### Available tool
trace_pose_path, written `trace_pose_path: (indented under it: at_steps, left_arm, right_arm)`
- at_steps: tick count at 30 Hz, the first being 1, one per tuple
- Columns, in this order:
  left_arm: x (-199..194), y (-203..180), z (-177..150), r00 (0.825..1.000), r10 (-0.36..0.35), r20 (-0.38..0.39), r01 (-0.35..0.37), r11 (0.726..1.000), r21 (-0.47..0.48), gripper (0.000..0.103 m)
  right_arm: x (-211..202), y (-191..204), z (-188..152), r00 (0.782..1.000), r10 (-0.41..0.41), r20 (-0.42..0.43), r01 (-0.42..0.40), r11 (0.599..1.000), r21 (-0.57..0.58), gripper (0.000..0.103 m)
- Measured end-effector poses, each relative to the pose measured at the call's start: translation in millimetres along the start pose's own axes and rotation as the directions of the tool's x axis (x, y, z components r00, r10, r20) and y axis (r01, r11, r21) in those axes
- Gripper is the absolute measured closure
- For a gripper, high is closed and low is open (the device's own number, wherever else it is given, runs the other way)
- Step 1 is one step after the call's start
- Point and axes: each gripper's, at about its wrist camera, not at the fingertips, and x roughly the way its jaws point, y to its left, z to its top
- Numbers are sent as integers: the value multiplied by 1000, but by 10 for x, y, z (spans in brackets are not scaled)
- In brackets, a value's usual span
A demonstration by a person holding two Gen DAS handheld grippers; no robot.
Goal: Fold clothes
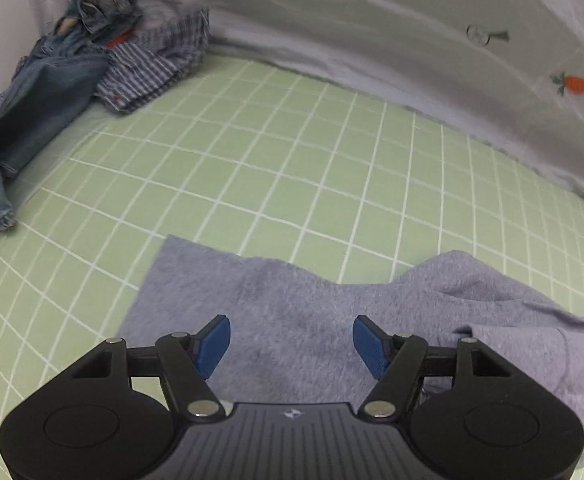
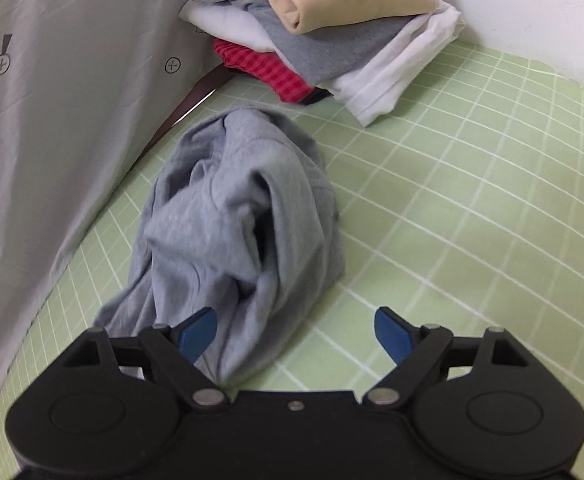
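Note:
A grey-blue garment [image 1: 292, 312] lies on the green grid mat [image 1: 251, 152]. In the left wrist view it lies fairly flat under and ahead of my left gripper [image 1: 291, 344], which is open and empty just above it. In the right wrist view the same garment [image 2: 235, 216] is bunched in a crumpled heap. My right gripper [image 2: 296, 332] is open and empty at the heap's near edge, its left blue pad [image 2: 197, 334] against the cloth.
A pile of unfolded jeans and striped shirts [image 1: 71, 80] lies at the far left. A stack of folded clothes [image 2: 324, 28] sits at the far end of the mat. A white sheet with a carrot print [image 1: 412, 40] borders the mat.

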Motion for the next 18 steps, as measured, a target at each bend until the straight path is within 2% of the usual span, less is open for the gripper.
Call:
trace_pose_path:
  at_steps: [6,9,13,14,15,16,17,18]
  left_arm:
    - [183,-31,24,999,32,-17,-32,999,11,34]
    - [222,-37,44,999,44,-21,-43,999,20,28]
    - [263,-16,46,999,39,-17,-39,999,9,27]
    - [271,-5,42,999,37,-16,-37,999,6,25]
    - [275,4,41,999,36,-16,-35,999,4,25]
    - [276,9,42,999,33,-17,-33,999,1,25]
    - [276,15,41,999,29,-19,-29,1000,1,25]
    - [275,21,35,999,25,-19,-25,1000,4,24]
  right_arm:
    - [400,141,66,990,60,-131,-59,998,7,18]
    - [439,221,-19,983,81,-163,-77,997,28,18]
    - [415,384,-191,975,88,-202,-83,996,36,19]
    - [411,419,-234,973,96,-211,-90,995,37,23]
    - [412,456,-275,970,107,-219,-104,994,24,36]
    - [410,491,-309,968,117,-221,-119,993,3,57]
    - [399,522,-336,969,117,-217,-125,992,-25,62]
    - [375,544,-351,972,111,-206,-124,991,-52,71]
